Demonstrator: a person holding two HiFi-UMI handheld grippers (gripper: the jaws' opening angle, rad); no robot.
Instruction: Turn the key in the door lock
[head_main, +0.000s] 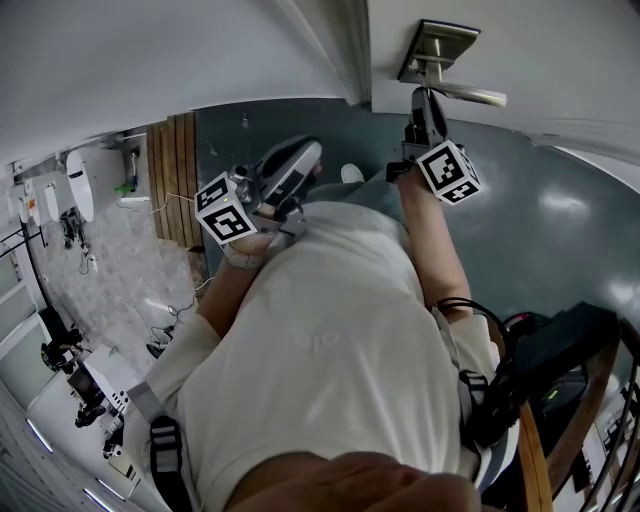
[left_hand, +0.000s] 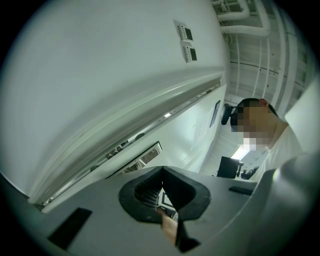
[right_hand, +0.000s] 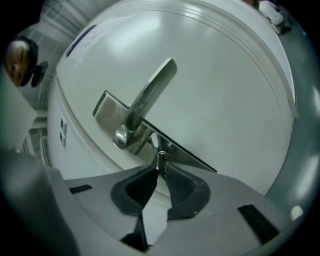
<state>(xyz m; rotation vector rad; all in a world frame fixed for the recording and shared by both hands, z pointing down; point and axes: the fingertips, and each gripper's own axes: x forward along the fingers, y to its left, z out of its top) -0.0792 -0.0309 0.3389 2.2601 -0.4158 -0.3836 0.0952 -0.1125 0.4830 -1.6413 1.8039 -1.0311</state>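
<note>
- The right gripper, at the lower middle of its own view, is pinched shut on the head of a small metal key.
- The key stands out of a long metal plate on the white door, just below the silver door handle. The lock itself is hidden behind the key and the jaw tips.
- The handle's lever slants toward the upper middle of that frame.
- In the head view, this gripper is at the upper right, close under the handle.
- The left gripper has its jaws closed together on nothing. In the head view it sits at upper centre, well apart from the door.
- The step in hand appears to be the turn itself, as the grip on the key is set.
- The next move probably calls for rolling the right wrist about the key's own line. The pinch must stay firm so the thin key head does not slip.
</note>
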